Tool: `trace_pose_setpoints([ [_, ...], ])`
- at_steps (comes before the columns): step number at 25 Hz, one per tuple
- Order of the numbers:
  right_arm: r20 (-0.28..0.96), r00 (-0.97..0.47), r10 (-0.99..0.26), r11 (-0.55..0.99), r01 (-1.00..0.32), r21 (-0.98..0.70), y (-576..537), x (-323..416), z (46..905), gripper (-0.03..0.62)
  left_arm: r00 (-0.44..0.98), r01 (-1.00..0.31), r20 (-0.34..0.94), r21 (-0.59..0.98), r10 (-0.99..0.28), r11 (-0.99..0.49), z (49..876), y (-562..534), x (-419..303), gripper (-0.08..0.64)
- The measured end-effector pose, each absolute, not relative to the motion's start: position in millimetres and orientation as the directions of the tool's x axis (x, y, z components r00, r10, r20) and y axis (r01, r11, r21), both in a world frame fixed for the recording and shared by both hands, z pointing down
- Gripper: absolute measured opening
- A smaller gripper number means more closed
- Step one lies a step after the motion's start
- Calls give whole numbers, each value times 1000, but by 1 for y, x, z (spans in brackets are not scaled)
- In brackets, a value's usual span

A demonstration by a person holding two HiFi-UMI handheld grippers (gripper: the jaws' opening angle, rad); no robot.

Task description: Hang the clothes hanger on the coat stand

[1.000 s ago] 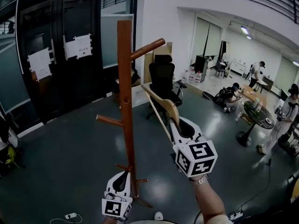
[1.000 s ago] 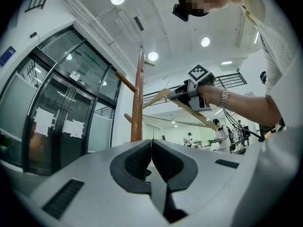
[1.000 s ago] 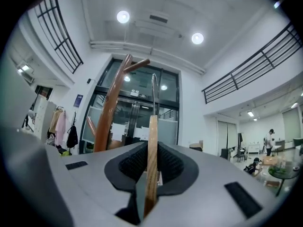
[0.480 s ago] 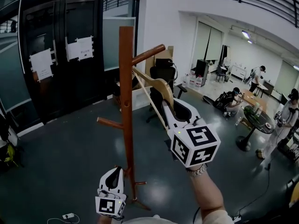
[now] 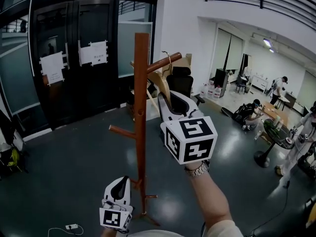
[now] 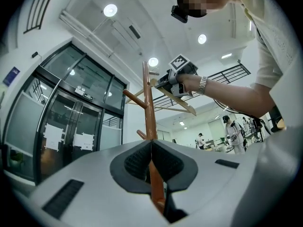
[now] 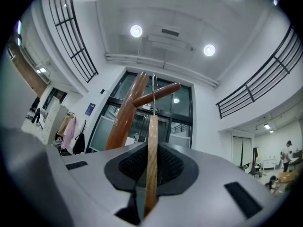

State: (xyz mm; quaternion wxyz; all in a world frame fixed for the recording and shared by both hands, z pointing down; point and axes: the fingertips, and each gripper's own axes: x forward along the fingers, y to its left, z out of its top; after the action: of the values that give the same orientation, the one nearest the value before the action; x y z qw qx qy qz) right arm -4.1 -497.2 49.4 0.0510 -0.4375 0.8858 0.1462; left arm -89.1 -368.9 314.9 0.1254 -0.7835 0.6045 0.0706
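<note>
Both grippers in frame. My right gripper (image 5: 167, 102) is pinching the wooden clothes hanger (image 5: 159, 82), upper centre of the head view. Hanger's wire hook (image 7: 153, 85) crosses the top peg (image 5: 160, 63) of the coat stand (image 5: 141, 107); can't tell if it's seated. My left gripper (image 5: 120, 183), bottom centre, has its jaws pressed together on nothing, low beside the stand.

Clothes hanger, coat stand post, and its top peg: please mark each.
clothes hanger (image 7: 151, 150), right gripper view, wooden edge between the jaws.
coat stand post (image 5: 141, 107), head view, mid-height of the upright.
top peg (image 5: 159, 65), head view, middle of the slanted peg.
</note>
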Motion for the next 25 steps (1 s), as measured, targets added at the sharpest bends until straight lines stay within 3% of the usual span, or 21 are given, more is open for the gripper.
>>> trace_pose_setpoints([
  [25, -162, -589, -792, 545, -801, 247, -502, -35, 86, 69, 235, -969, -308, -144, -922, -199, 305, -350, -101, 12],
])
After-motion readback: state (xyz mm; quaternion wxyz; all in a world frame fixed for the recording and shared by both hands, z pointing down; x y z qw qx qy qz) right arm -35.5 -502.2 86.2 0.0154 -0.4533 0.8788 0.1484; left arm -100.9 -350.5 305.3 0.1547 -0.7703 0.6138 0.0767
